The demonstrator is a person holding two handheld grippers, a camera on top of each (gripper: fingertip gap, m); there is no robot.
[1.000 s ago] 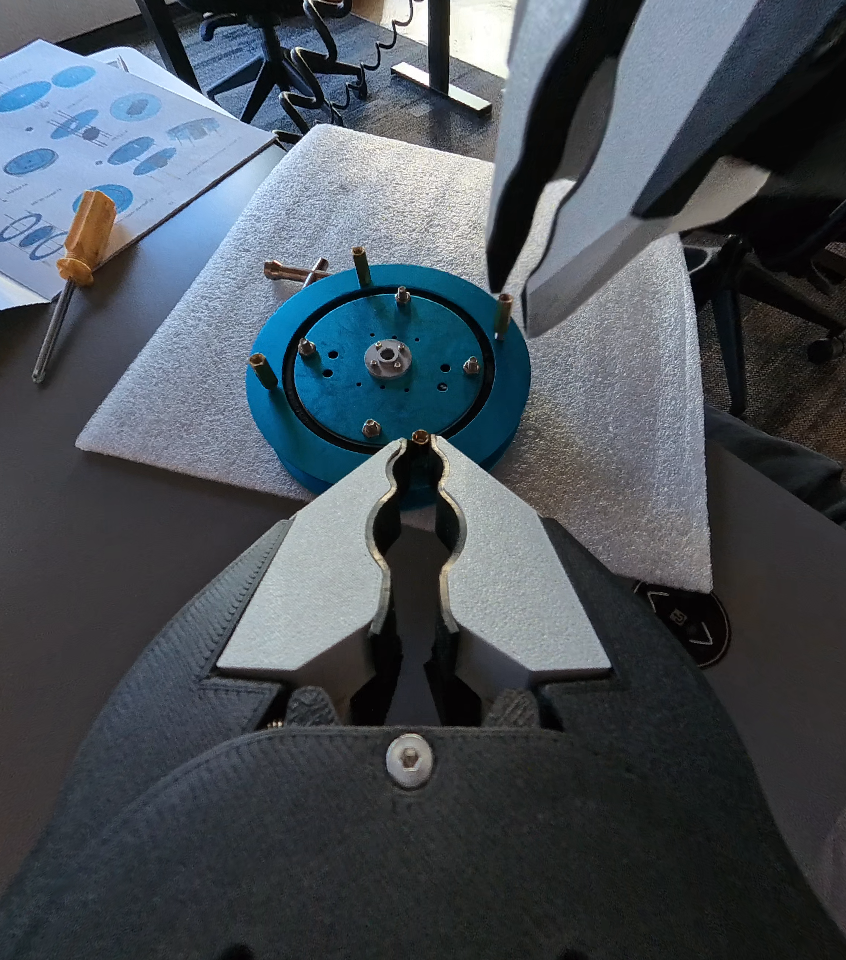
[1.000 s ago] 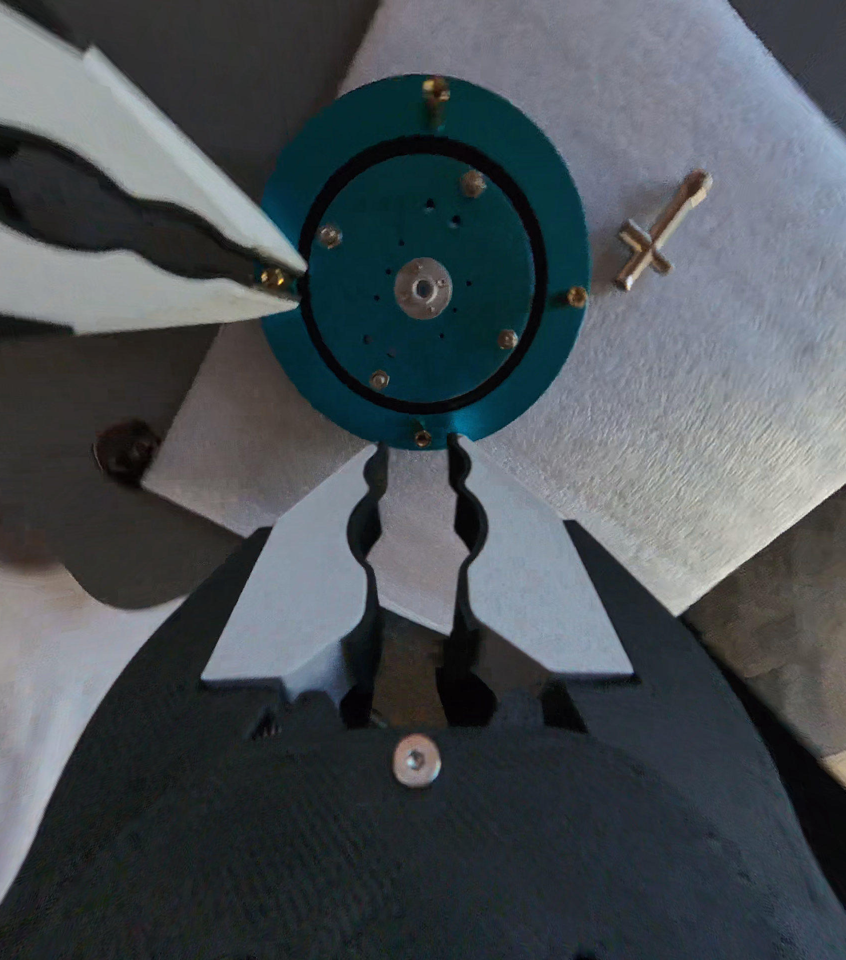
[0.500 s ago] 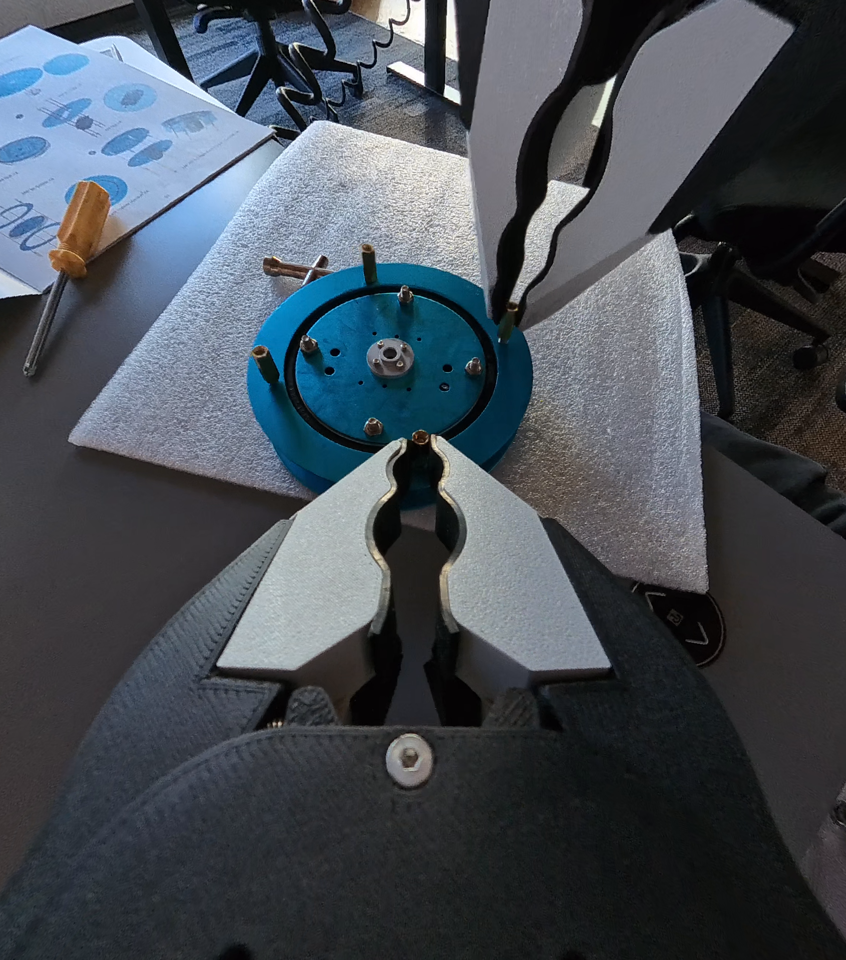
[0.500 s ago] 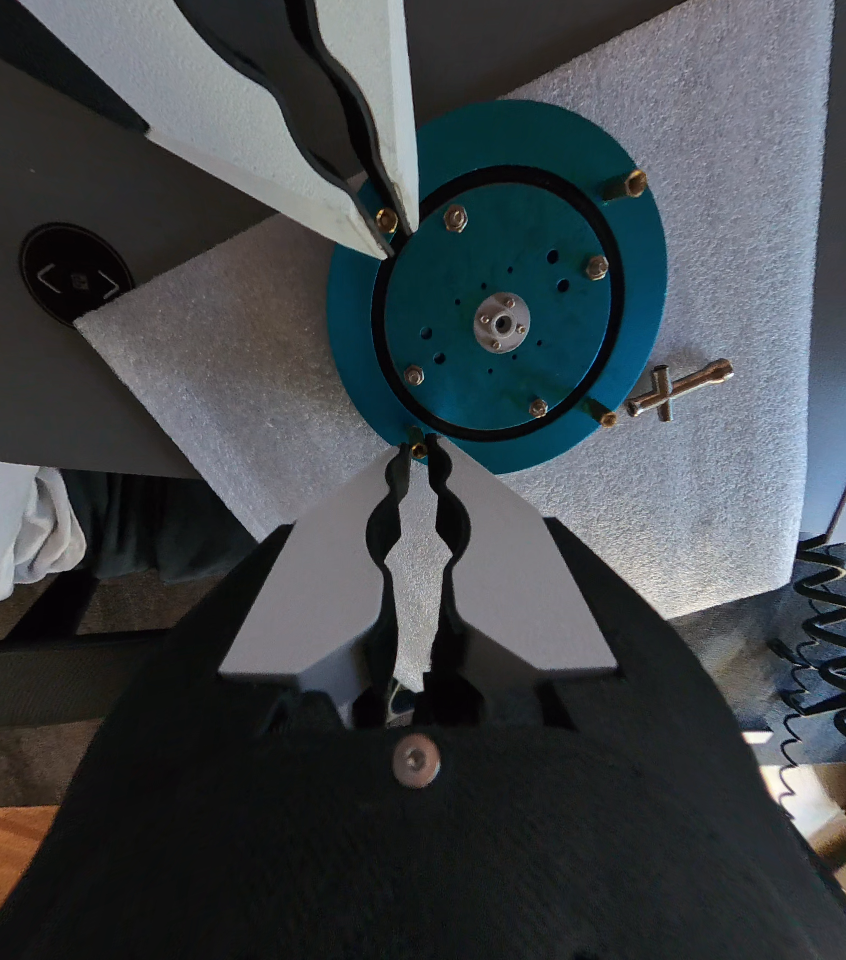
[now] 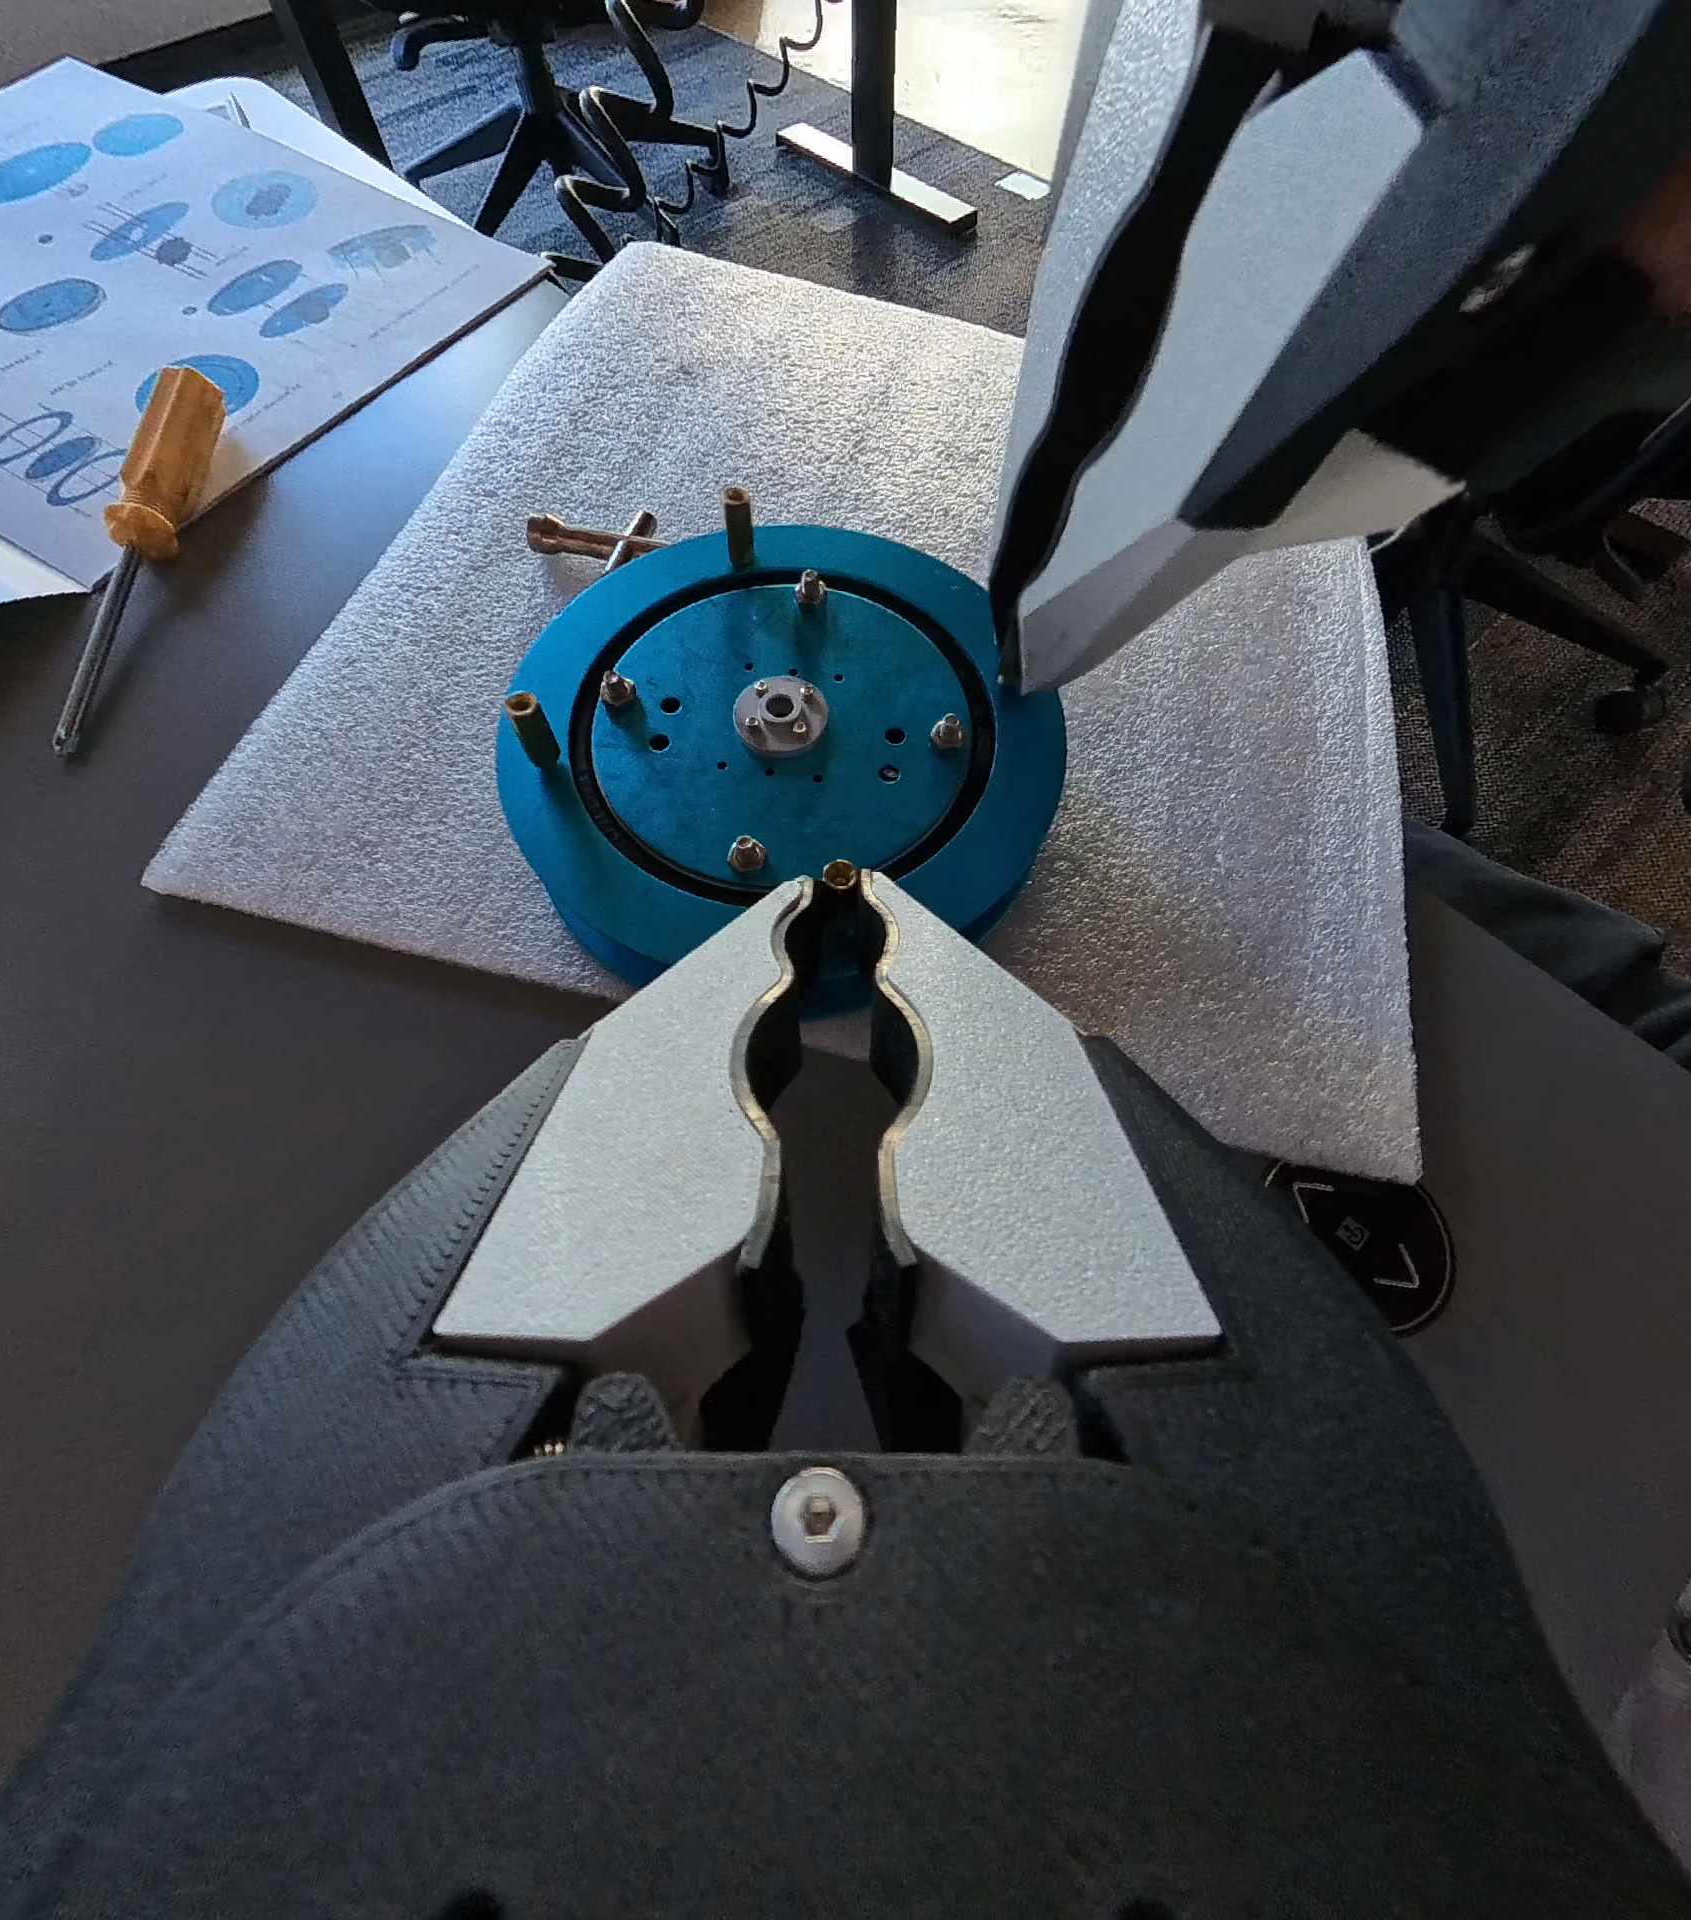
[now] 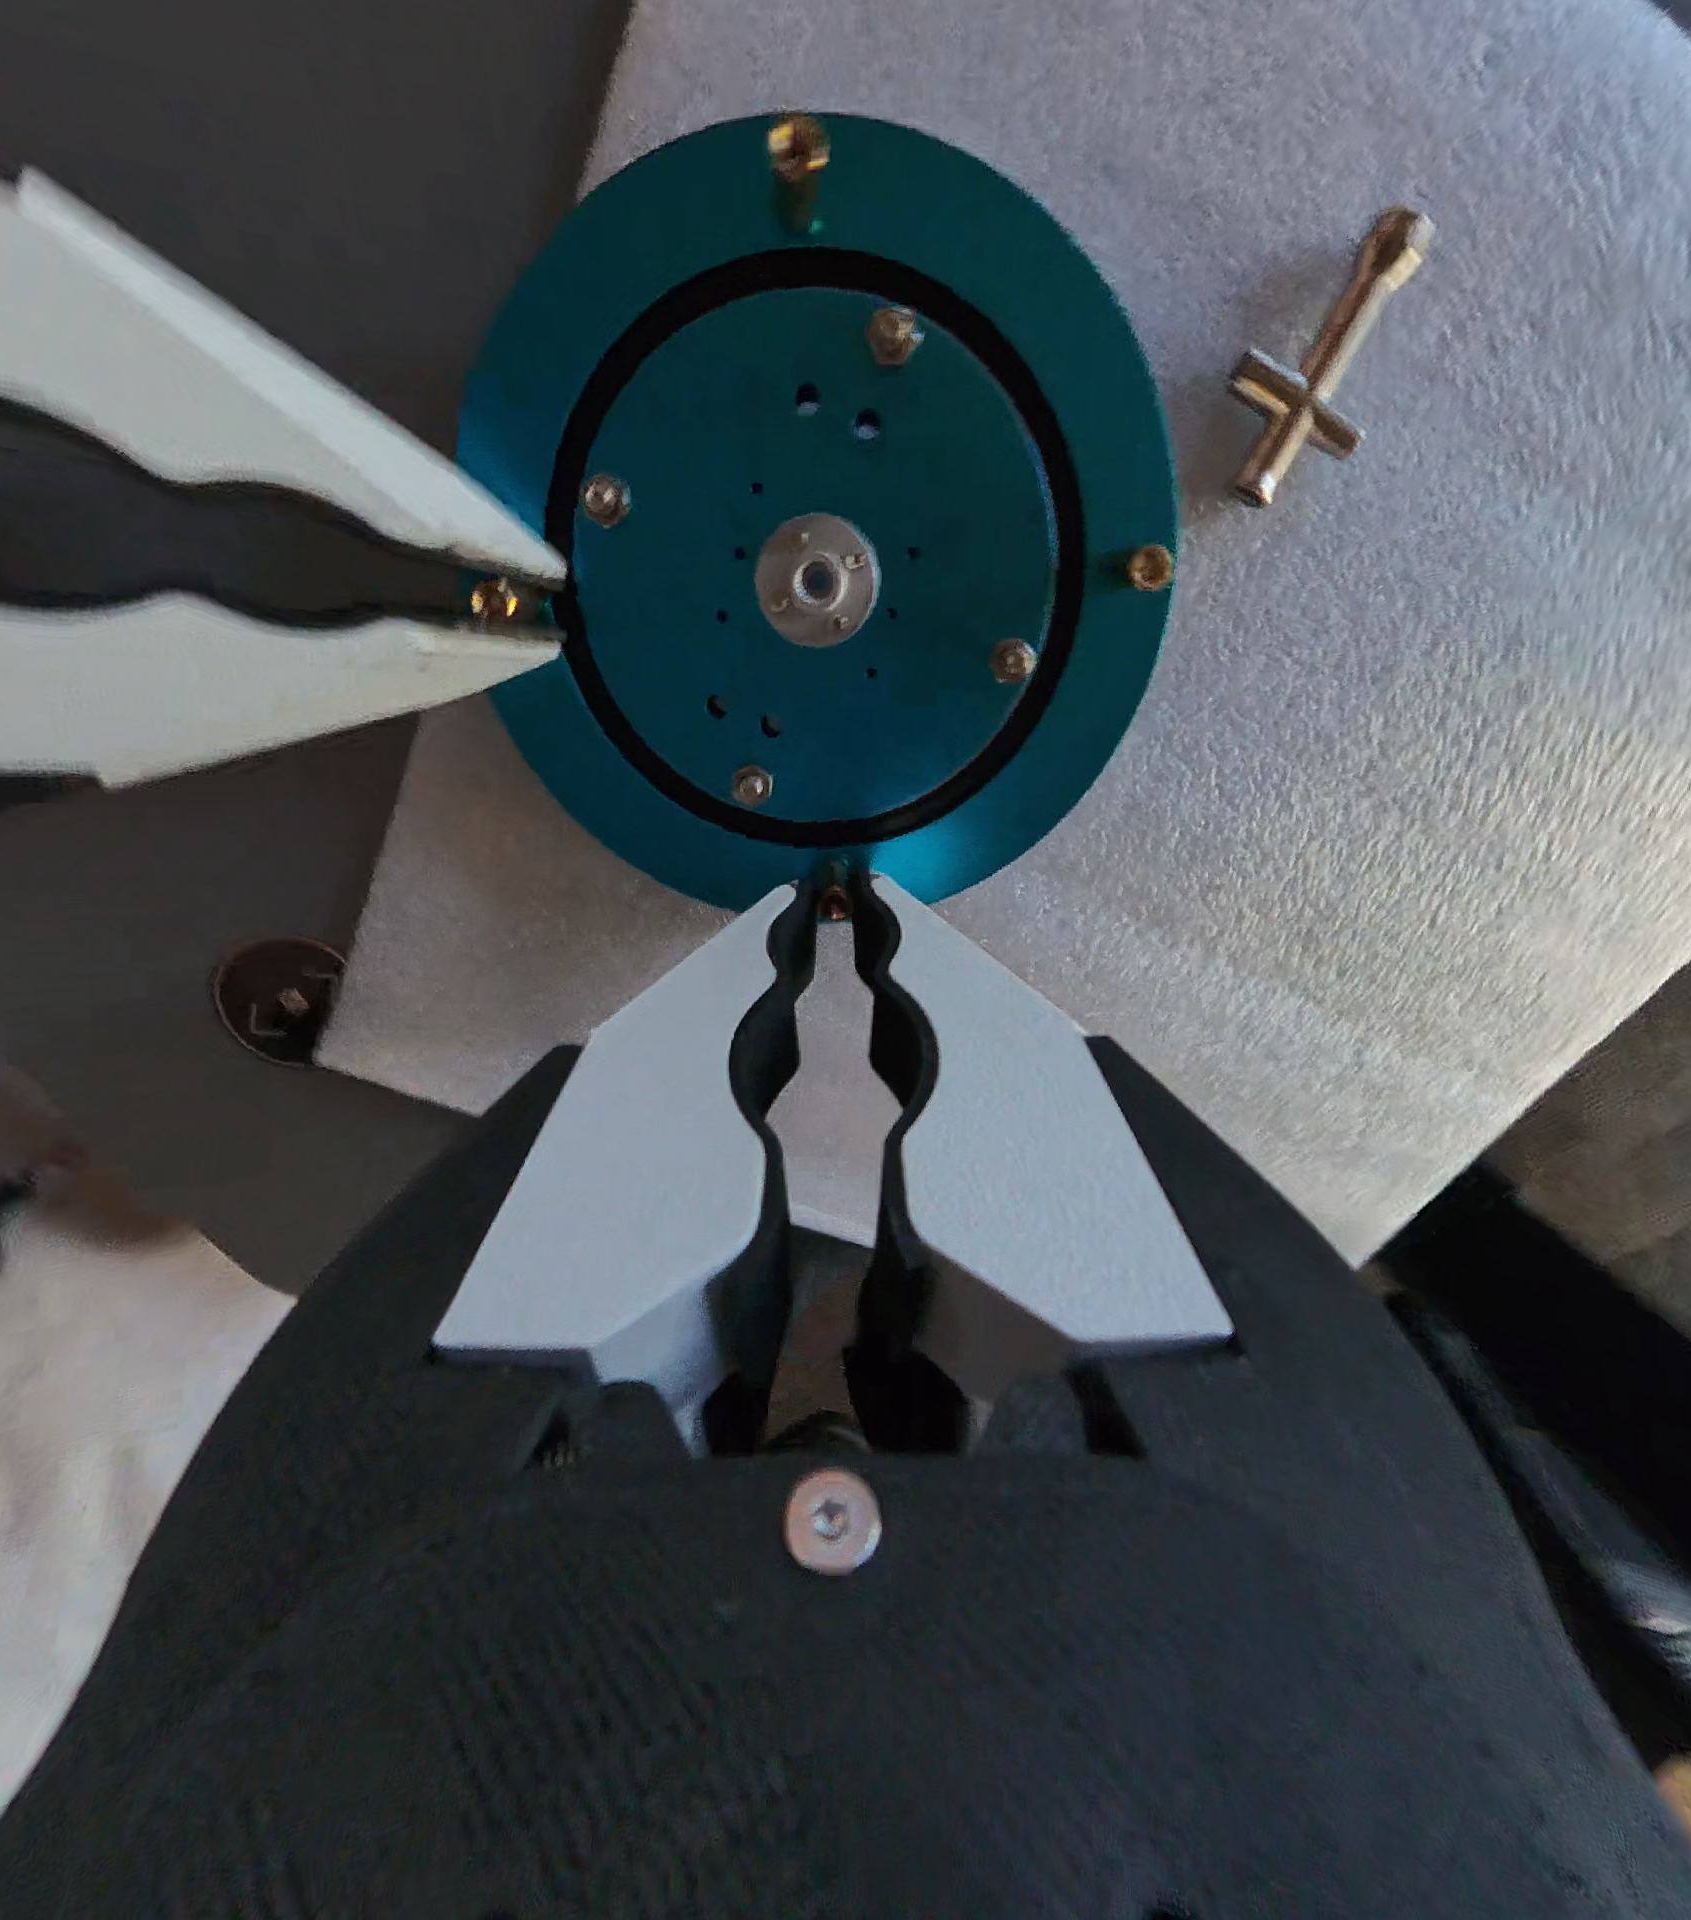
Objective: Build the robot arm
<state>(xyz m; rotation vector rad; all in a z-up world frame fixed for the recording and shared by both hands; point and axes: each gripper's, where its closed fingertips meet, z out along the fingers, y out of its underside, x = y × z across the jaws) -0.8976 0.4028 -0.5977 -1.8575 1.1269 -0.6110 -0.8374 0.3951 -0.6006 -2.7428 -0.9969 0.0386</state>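
A blue round disc (image 5: pixel 716 686) with a black ring and brass standoffs lies on a white foam mat (image 5: pixel 820 416). My left gripper (image 5: pixel 839 883) is shut on the brass standoff (image 5: pixel 839 875) at the disc's near rim. My right gripper (image 5: pixel 1012 665) comes down from the upper right onto the right rim. In the right wrist view my right gripper (image 6: pixel 833 899) is shut on a brass standoff (image 6: pixel 833 904) at the edge of the disc (image 6: pixel 716 623). My left gripper (image 6: pixel 524 603) enters from the left and pinches its own standoff (image 6: pixel 493 601).
Two free standoffs (image 5: pixel 737 525) (image 5: pixel 531 727) stand on the rim. A metal cross wrench (image 5: pixel 592 538) (image 6: pixel 1308 395) lies on the mat beside the disc. An orange-handled screwdriver (image 5: pixel 166 457) and printed sheets (image 5: pixel 93 260) lie far left. Office chairs stand beyond the dark table. The left gripper's tips are roughly 7 centimetres from the right gripper's. From either gripper's tips it is about 12 centimetres to the metal cross wrench (image 6: pixel 1308 395).
My right gripper went from open before its standoff to shut on it, then twisted about it one way and back. My left gripper stayed shut on its standoff and still.
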